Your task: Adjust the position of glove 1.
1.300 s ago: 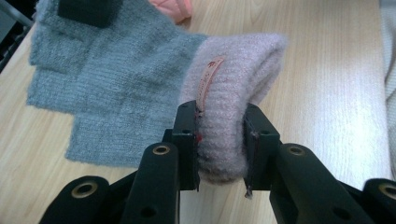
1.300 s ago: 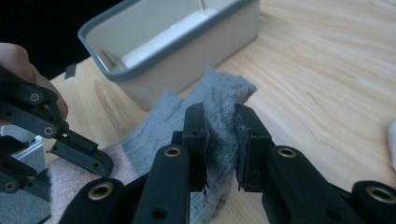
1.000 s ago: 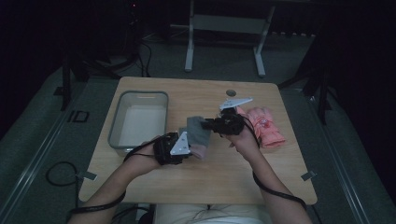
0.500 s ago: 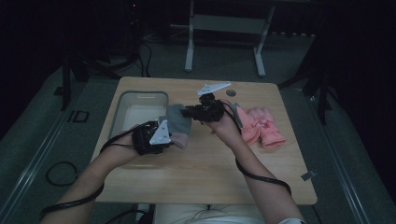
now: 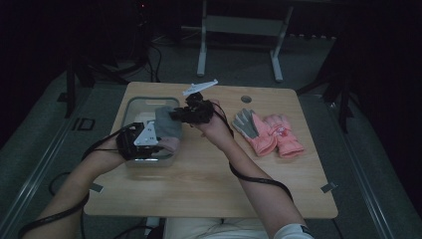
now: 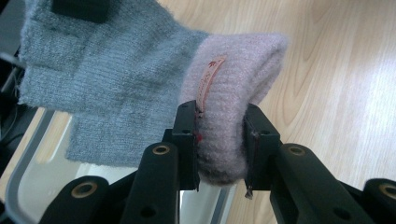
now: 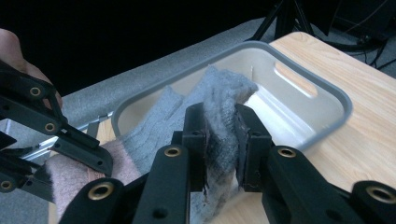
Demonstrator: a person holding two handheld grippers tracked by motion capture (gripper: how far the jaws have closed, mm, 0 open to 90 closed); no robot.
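A knitted glove [image 5: 168, 128], grey with a pink cuff, hangs stretched between both grippers above the near right part of the grey tray [image 5: 130, 107]. My left gripper [image 5: 160, 144] is shut on the pink cuff [image 6: 233, 79], which bulges between its jaws. The grey finger part [image 6: 107, 88] spreads away from it. My right gripper [image 5: 175, 115] is shut on that grey part [image 7: 224, 93], with the tray [image 7: 327, 93] beneath. In the right gripper view the left gripper [image 7: 70, 140] holds the cuff [image 7: 70, 182] at lower left.
Two pink gloves [image 5: 271, 133] lie side by side on the wooden table [image 5: 209, 184] to the right, one showing a grey palm. A round hole [image 5: 246, 99] sits near the table's far edge. Metal stand legs [image 5: 201, 59] rise behind the table.
Both hands have carried the glove to the left and a little upward, from above the table's middle to over the tray. Both grips are unchanged.
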